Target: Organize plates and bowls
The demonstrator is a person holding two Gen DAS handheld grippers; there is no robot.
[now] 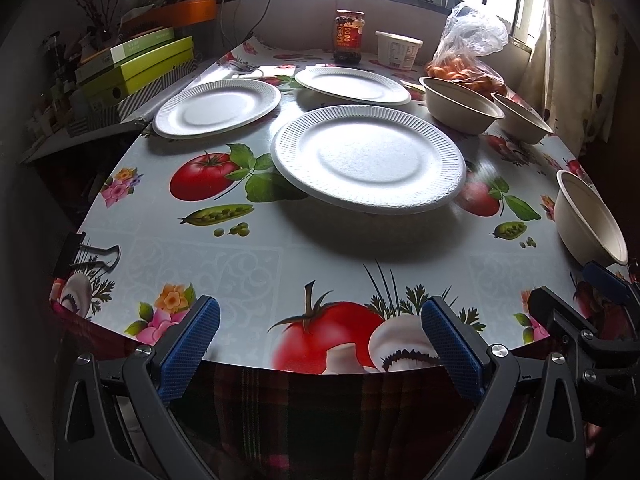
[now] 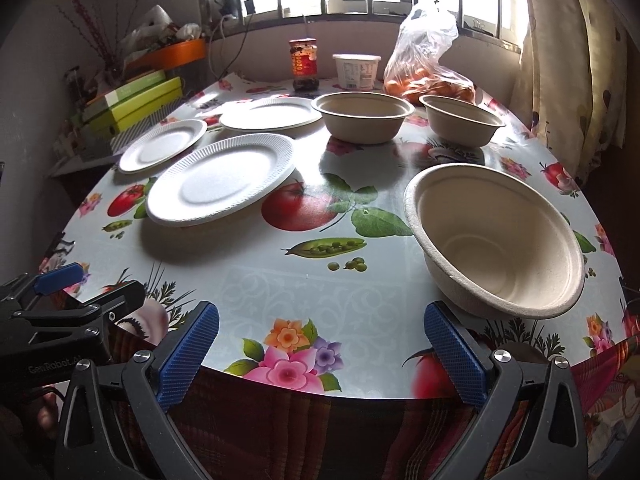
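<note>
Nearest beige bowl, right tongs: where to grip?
Pinch the near rim of the nearest bowl, one pad inside the wall and one outside, coming from the table's front edge. It tilts toward the open right tongs, showing its rolled lip.

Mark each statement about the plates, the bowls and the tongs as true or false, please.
1. Three white plates lie on the table. True.
2. The bowls are stacked in one pile. False: all three stand apart.
3. Both tongs, left tongs and right tongs, are open and hold nothing. True.
4. The jar stands at the near edge. False: it stands at the far edge, near the window.
5. A plate lies inside a bowl. False: every bowl is empty.
</note>
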